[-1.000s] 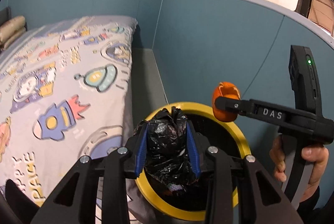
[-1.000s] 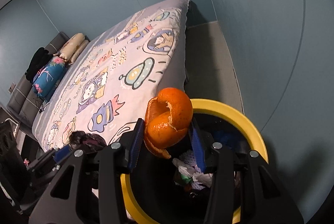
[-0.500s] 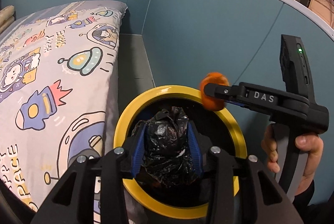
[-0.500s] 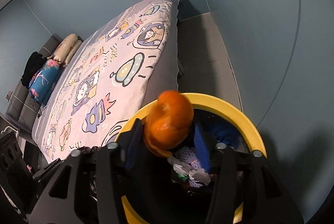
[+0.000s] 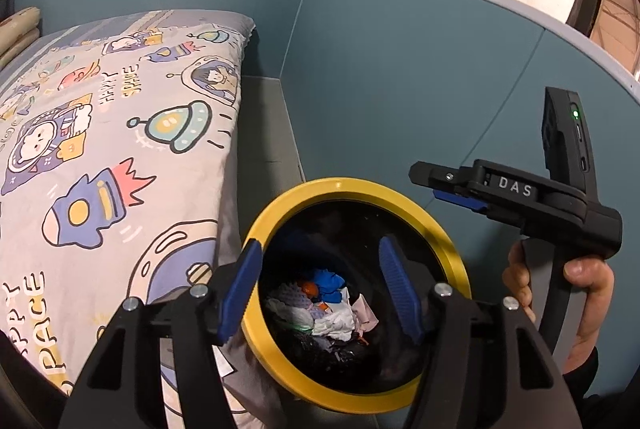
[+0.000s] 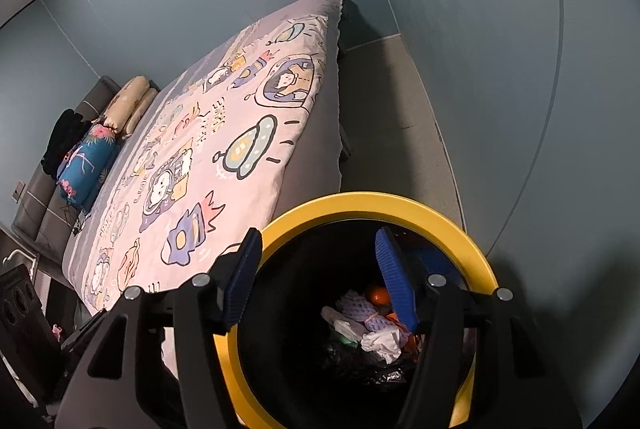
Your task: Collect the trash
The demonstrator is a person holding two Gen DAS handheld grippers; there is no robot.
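Trash is now lying in the bin: the peel and black bag have dropped from the grippers. Left gripper and right gripper are opening, nothing between their jaws, both hovering over the bin beside the bed.

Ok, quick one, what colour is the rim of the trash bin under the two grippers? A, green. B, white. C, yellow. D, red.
C: the trash bin beside the bed has a bright yellow ring around its dark opening, seen in both wrist views.
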